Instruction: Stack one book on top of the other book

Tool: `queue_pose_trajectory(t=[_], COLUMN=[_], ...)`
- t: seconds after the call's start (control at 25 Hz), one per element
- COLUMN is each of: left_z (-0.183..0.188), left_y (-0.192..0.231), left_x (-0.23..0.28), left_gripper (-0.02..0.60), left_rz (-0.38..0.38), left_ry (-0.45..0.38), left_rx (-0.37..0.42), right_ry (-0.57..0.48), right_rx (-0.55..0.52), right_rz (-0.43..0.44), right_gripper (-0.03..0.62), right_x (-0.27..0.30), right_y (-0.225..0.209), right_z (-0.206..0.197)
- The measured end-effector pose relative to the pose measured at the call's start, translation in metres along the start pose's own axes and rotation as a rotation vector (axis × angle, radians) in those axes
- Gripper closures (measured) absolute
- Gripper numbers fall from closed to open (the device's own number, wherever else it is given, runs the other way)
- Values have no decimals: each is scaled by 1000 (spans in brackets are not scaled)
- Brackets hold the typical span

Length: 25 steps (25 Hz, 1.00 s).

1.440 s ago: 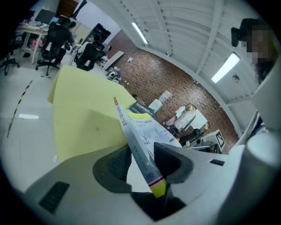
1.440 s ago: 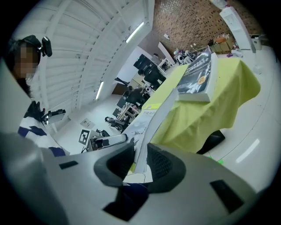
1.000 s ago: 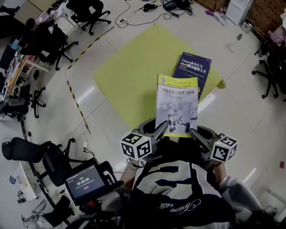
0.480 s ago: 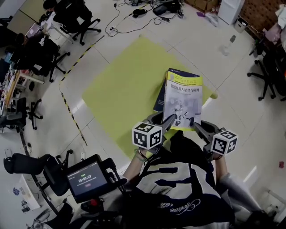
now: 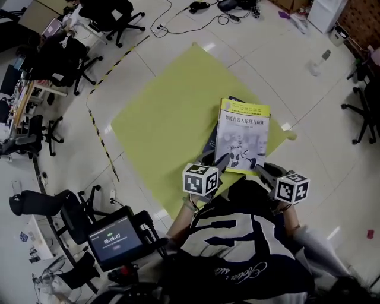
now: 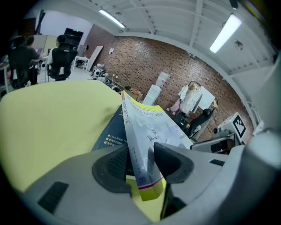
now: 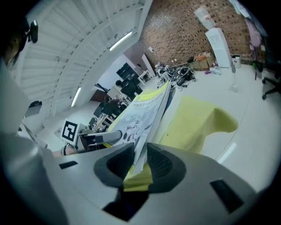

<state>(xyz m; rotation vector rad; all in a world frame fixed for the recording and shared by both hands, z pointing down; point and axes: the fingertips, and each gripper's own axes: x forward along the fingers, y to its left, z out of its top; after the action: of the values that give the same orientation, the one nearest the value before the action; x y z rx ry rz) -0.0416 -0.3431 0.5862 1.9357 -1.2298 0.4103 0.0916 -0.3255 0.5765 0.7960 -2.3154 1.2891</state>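
Observation:
A grey book with yellow bands (image 5: pixel 242 138) is held at its near edge by both grippers, just above a dark blue book (image 5: pixel 209 140) that lies on the yellow-green mat (image 5: pixel 166 119). Only a sliver of the blue book shows along the left and far sides. My left gripper (image 5: pixel 218 161) is shut on the near left corner, my right gripper (image 5: pixel 259 169) on the near right corner. In the left gripper view the pads (image 6: pixel 139 160) clamp the grey book (image 6: pixel 149 129), with the blue book (image 6: pixel 109 132) below. In the right gripper view the pads (image 7: pixel 140 163) pinch the grey book (image 7: pixel 142 115).
Bare pale floor surrounds the mat, with a black-and-yellow tape line (image 5: pixel 101 139) to its left. Office chairs (image 5: pixel 110 15) and desks stand at the left and far side, cables (image 5: pixel 196 9) and a bottle (image 5: pixel 323 57) beyond. A timer screen (image 5: pixel 116 240) sits near my left side.
Both grippers have carried the grey book away from me and downward. It now covers most of the blue book, which showed plainly beyond it a second ago.

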Motion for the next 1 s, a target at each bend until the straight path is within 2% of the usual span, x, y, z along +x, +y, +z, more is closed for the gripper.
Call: queue_pose_trajectory(t=[0.08, 0.2, 0.36, 0.48, 0.56, 0.68, 0.8, 1.0], left_z=[-5, -8, -13, -22, -28, -35, -37, -46], left_y=[6, 10, 14, 27, 34, 34, 28, -3], left_x=[1, -1, -9, -29, -46, -67, -94, -138], left_gripper=[417, 414, 410, 410, 410, 410, 410, 410], left_rz=[9, 32, 63, 141, 156, 99, 34, -85], left_ry=[0, 6, 27, 49, 49, 2, -66, -124], left_rx=[-62, -99, -108, -74, -66, -131, -175, -117], right_ry=[-16, -18, -51, -97, -136, -194, -257, -356], right_rx=[51, 64, 81, 94, 101, 99, 114, 116], right_rz=[16, -5, -51, -74, -91, -111, -90, -42], right_gripper=[503, 497, 497, 493, 493, 493, 494, 493], right_x=[3, 7, 6, -3, -11, -20, -23, -32], right_y=[-3, -7, -9, -7, -3, 9, 36, 93], right_z=[-4, -9, -11, -13, -15, -22, -30, -52])
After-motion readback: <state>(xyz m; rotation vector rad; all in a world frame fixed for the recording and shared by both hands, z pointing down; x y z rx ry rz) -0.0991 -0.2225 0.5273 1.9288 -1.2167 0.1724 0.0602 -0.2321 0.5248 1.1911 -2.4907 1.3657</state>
